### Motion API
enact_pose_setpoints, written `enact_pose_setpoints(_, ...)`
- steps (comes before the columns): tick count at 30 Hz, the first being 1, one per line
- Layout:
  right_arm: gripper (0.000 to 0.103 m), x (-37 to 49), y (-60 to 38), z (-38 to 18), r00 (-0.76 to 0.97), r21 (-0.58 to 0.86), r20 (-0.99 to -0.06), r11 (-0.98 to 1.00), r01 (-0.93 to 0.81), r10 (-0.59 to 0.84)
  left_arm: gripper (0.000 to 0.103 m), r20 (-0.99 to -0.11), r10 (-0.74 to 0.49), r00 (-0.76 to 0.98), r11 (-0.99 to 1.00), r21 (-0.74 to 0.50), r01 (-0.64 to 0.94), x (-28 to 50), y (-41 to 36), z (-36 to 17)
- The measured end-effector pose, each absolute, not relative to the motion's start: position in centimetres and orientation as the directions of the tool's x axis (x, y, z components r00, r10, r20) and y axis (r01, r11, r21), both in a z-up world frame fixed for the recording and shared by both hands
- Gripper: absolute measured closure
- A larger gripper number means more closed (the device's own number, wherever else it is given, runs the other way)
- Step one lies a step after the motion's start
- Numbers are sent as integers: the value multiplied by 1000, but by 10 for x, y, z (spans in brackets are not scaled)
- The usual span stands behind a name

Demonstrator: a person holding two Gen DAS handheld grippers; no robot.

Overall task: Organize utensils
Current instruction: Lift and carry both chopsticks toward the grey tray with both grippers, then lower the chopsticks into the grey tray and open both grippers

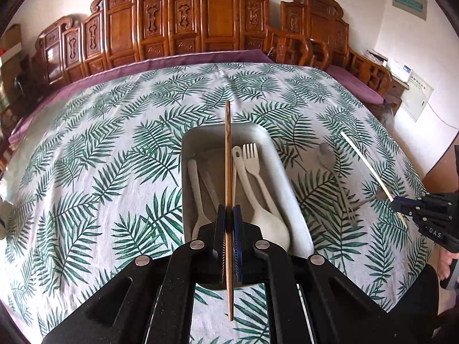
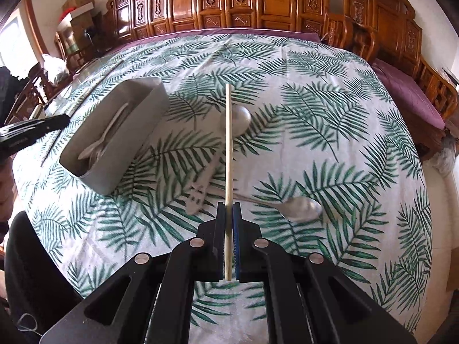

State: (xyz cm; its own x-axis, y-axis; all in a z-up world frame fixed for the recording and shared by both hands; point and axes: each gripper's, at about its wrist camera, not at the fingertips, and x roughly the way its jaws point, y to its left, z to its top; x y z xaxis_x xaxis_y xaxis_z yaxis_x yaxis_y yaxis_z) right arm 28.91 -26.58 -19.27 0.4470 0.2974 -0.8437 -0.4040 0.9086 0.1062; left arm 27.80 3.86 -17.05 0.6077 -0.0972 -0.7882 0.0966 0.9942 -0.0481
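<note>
My left gripper [image 1: 229,210] is shut on a brown wooden chopstick [image 1: 228,154] and holds it lengthwise above the grey utensil tray [image 1: 223,132]. The tray holds a cream fork [image 1: 252,157] and pale spoons [image 1: 268,223]. My right gripper [image 2: 228,207] is shut on a pale chopstick [image 2: 228,143], held above the cloth right of the tray [image 2: 137,143]. It shows in the left wrist view too [image 1: 401,203]. A metal spoon [image 2: 301,207], a metal fork [image 2: 196,197] and another spoon [image 2: 239,120] lie on the cloth under it.
The table carries a white cloth with green leaf print [image 1: 100,157]. Carved wooden chairs [image 1: 200,23] line the far edge, with purple cushions [image 2: 407,94]. The left gripper shows at the left of the right wrist view [image 2: 31,132].
</note>
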Motion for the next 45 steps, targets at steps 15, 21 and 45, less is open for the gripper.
enact_pose_setpoints(15, 97, 293, -200, -169, 437, 140, -826, 880, -455, 357, 98, -798, -160, 581, 987, -138, 82, 305, 55, -183)
enact_pose_setpoints(21, 97, 298, -172, -163, 422, 155, -822, 864, -479, 382, 98, -786, -170, 594, 985, -145, 91, 302, 60, -176)
enact_pose_setpoints(45, 97, 313, -77, -180, 331, 250, -837, 842, -478, 436, 96, -701, -82, 709, 995, -92, 24, 239, 129, -128)
